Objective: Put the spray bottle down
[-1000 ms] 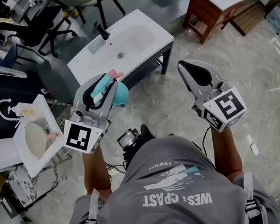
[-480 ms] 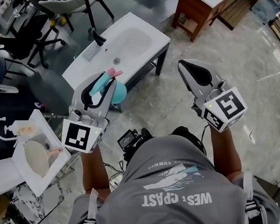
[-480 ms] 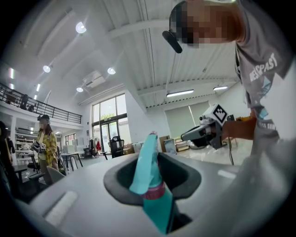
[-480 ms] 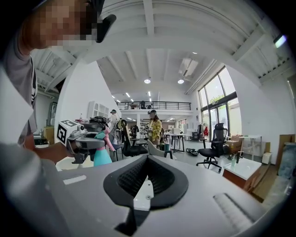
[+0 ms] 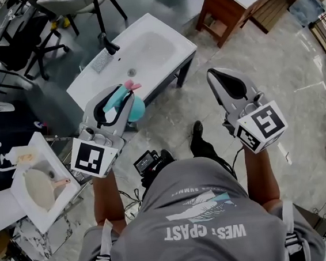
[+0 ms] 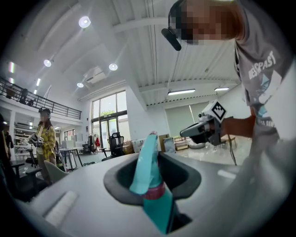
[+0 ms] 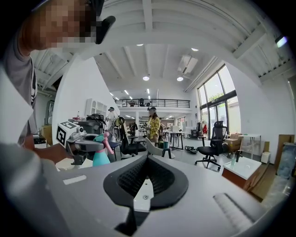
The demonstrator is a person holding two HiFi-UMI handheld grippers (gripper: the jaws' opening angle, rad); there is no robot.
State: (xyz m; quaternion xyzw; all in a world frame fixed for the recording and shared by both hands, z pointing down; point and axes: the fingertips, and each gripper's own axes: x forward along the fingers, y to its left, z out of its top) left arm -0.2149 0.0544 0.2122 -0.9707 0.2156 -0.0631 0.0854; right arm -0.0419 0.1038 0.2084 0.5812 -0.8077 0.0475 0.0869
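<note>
A teal spray bottle [image 5: 137, 107] with a pink trigger hangs above the floor, neck and head caught between the jaws of my left gripper [image 5: 120, 98], which is shut on it. In the left gripper view the bottle [image 6: 150, 185] stands upright in the jaw hollow of that gripper [image 6: 152, 173]. My right gripper [image 5: 218, 78] is held level at the right with its jaws together and nothing in them; the right gripper view shows its hollow [image 7: 146, 178] empty. The white sink top [image 5: 161, 60] lies just beyond the bottle.
The sink top rests on a dark low frame. A wooden vanity [image 5: 220, 16] stands at the back right, another white basin [image 5: 54, 167] at the left, office chairs [image 5: 44, 47] behind. A camera and cables [image 5: 148, 162] lie on the floor by a shoe [image 5: 196, 130]. People stand far off [image 7: 152, 126].
The person has stepped forward: a shoe has come into sight between the grippers, and the sink and vanity have slid left in the head view. Both grippers keep their hold and pose.
</note>
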